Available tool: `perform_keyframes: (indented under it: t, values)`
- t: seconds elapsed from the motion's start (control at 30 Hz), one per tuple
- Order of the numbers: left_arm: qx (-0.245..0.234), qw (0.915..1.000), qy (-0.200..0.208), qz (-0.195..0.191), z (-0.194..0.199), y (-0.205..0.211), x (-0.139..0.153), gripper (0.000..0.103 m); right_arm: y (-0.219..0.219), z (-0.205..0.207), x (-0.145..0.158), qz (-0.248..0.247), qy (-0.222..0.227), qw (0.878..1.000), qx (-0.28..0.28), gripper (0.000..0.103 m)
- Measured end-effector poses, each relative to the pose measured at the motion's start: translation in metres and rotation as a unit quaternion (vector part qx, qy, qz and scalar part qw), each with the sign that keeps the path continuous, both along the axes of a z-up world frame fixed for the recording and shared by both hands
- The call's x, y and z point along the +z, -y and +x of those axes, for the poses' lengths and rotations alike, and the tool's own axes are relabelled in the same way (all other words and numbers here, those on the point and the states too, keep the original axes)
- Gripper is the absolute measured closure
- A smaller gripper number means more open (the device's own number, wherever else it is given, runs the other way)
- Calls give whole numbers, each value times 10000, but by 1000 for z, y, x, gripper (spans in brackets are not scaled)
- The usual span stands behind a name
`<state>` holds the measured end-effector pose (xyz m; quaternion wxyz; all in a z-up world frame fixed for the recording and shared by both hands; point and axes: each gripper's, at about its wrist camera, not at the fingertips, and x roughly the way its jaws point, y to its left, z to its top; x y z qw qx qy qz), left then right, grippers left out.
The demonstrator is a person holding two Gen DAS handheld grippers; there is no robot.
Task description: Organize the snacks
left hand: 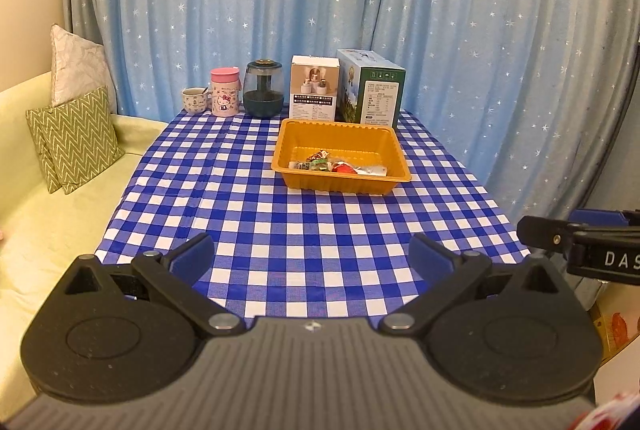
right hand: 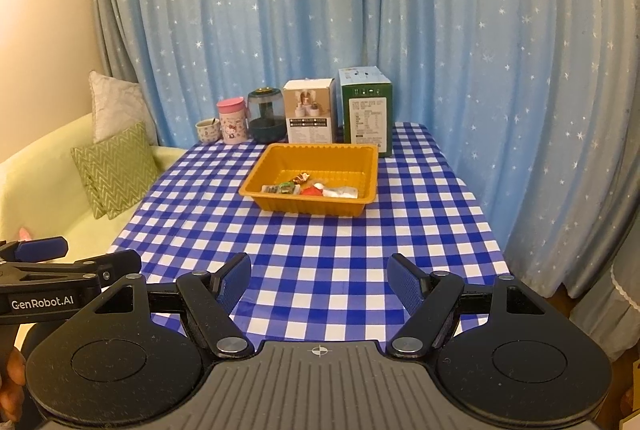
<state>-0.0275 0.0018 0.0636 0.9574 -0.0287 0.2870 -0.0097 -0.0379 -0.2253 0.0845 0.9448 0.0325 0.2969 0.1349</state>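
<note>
My left gripper (left hand: 312, 254) stands wide, its 2 blue ribbed pads spread with only cloth between them. My right gripper (right hand: 319, 280) is spread wide too and holds nothing. Both hover over the near edge of the table, side by side; the tip of each shows at the margin of the other's view.

Ahead lies a broad run of bare blue-and-white checked tablecloth (left hand: 280, 230), smooth and glossy, creased in places. The cloth drops off at the left edge toward a pale yellow-green sofa (left hand: 48, 214) with 2 green zigzag cushions (left hand: 76, 138) and 1 pale one behind.

Past the open cloth, right of centre, sits 1 orange ribbed plastic tray (left hand: 341, 183), rectangular with a flared rim. The small wrapped snacks (left hand: 332, 164) lie in it, bunched against its near wall; I cannot count them.

Along the far edge stand 5 things: 1 small ceramic cup, 1 pink-lidded cartoon mug, 1 dark rounded jar, 1 white carton (left hand: 314, 88) and 1 green carton (left hand: 370, 90). Starred blue curtains hang behind.
</note>
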Motion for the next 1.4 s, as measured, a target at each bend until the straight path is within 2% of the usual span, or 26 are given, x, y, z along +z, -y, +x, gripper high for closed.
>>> perform_keyframes:
  t: [1.4]
  values:
    - [-12, 10000, -21, -12, -1, 3, -3, 0, 3, -1, -5, 46, -98, 9999, -62, 28]
